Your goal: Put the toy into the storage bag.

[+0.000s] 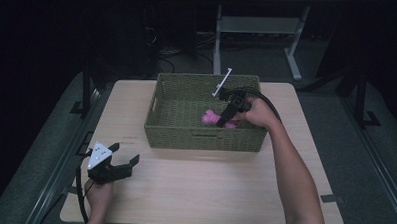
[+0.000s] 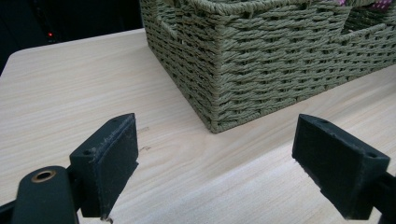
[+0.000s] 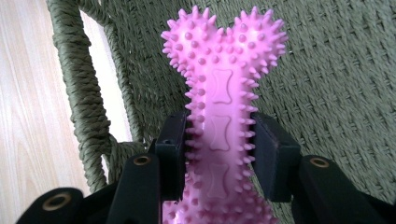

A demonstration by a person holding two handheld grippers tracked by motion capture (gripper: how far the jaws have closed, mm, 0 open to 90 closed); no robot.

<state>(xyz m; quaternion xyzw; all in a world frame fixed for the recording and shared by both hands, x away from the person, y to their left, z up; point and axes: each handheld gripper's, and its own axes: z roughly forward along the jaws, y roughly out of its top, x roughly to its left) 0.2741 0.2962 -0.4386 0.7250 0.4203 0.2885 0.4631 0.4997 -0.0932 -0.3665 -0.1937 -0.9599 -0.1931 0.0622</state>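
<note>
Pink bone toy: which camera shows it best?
The right gripper view: the pink bone toy is close up, spikes and embossed bones clear, pinched at its shaft by the right hand-held gripper. The high view gives a small pink patch inside the basket. The left gripper view shows perhaps a pink sliver above the rim.

Light fell from above on the table [image 1: 208, 192], leaving the room from nine through three o'clock nearly black. The high view was soft and slightly grainy. Shadows under the basket [image 1: 206, 132] were faint. In the right gripper view, the pink toy [image 3: 222, 116] looked sharp and evenly lit.
</note>
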